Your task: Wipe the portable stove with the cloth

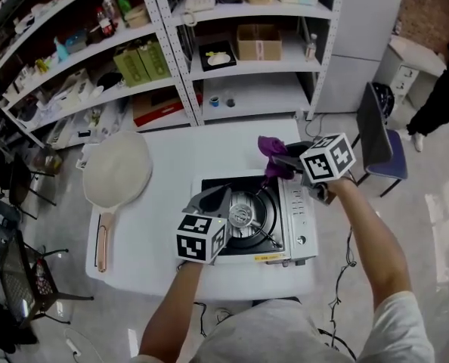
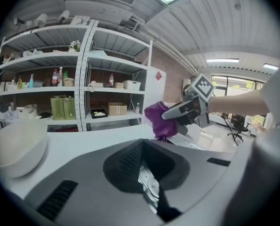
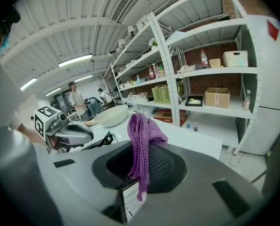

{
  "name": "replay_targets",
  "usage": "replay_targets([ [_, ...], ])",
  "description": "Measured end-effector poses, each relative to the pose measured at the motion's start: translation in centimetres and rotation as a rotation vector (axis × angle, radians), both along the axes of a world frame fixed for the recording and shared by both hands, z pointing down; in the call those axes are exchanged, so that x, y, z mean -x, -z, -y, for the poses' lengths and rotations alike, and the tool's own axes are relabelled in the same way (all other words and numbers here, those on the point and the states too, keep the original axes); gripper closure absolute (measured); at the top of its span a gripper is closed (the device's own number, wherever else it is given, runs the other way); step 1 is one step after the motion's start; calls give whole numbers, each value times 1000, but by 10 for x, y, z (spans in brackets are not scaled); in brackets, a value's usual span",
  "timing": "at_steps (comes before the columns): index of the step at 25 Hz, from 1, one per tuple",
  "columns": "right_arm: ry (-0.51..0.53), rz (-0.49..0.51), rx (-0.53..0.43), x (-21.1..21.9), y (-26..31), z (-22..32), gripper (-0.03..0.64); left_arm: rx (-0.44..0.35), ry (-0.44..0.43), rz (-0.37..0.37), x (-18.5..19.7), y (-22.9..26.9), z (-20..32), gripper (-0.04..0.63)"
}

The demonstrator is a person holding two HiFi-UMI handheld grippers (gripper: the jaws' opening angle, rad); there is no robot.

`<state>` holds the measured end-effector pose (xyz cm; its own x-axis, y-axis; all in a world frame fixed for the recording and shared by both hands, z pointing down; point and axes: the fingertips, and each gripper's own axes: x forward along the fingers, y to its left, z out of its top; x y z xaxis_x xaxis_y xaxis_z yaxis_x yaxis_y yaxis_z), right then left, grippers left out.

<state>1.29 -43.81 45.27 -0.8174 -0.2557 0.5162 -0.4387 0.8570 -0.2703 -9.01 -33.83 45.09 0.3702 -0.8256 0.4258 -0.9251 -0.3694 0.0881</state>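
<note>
Cloth [image 1: 271, 148], pinched dangling in the right tongs [image 1: 280, 165], could snag on the portable stove [image 1: 297, 219] beneath the pressed-together left tongs [image 1: 223, 196].

Your cloth [image 1: 270, 148] is purple, and your stove [image 1: 296, 218] is white with a black top. The pan [image 1: 117, 169] is cream, its handle pink.

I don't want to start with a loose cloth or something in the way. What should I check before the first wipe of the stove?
1. Cloth clamped in right gripper: ok.
2. Cloth touching the stove: cannot tell; it hangs at the far edge.
3. No pot on the burner: ok.
4. Left gripper clear of the wiping path: not ok; it sits over the burner.
5. Left gripper holding anything: cannot tell.
</note>
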Motion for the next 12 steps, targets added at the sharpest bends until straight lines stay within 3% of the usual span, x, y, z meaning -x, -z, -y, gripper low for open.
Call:
replay_targets([
  [12,-165,96,-127,-27,46,-44,554,-27,-7,17,-2,16,-18,591],
])
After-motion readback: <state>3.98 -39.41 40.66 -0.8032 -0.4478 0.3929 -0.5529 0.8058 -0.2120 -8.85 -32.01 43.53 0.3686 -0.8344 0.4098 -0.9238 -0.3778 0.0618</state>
